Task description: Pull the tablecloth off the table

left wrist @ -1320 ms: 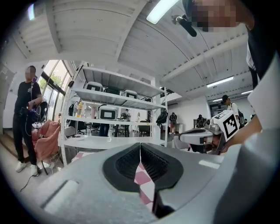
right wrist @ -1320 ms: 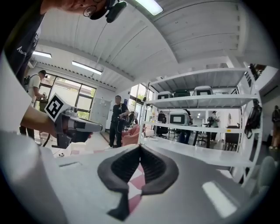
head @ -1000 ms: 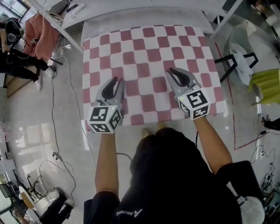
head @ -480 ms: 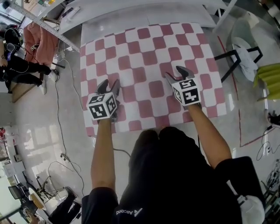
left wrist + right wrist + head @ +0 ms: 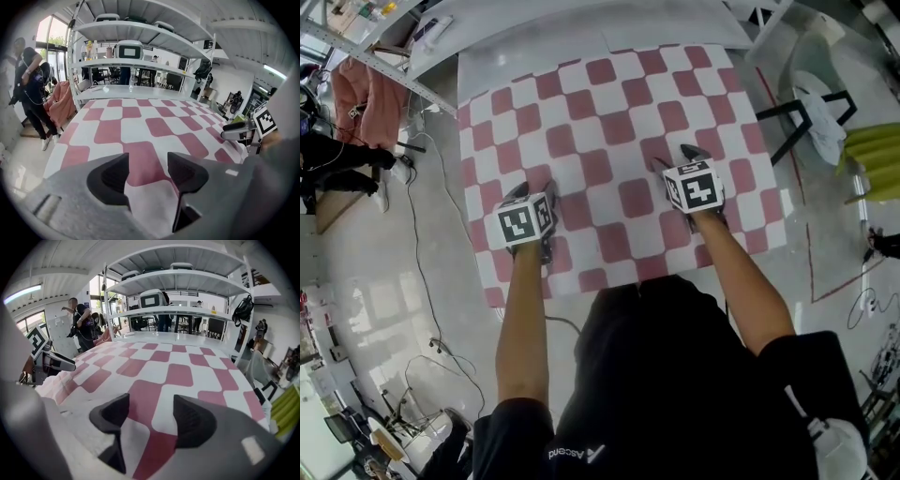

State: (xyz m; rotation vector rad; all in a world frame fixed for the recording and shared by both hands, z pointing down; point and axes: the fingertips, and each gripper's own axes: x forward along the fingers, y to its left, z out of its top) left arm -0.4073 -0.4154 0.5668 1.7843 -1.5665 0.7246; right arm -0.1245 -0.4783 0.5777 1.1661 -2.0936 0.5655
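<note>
Table point(image 5: 534, 47), pink-and-white checked tablecloth point(image 5: 609, 141) spread flat

One checked tablecloth point(image 5: 609, 122), one table point(image 5: 544, 52), and two tools, left tool point(image 5: 147, 161) and right tool point(image 5: 151, 404), both opening, tablecloth between jaws.

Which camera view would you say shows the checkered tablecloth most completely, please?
The head view. It looks steeply down on the checkered tablecloth, so nearly its whole outline and pattern are visible at once. The left and right gripper views skim low across it, each showing only a foreshortened stretch of squares ahead of that gripper.
</note>
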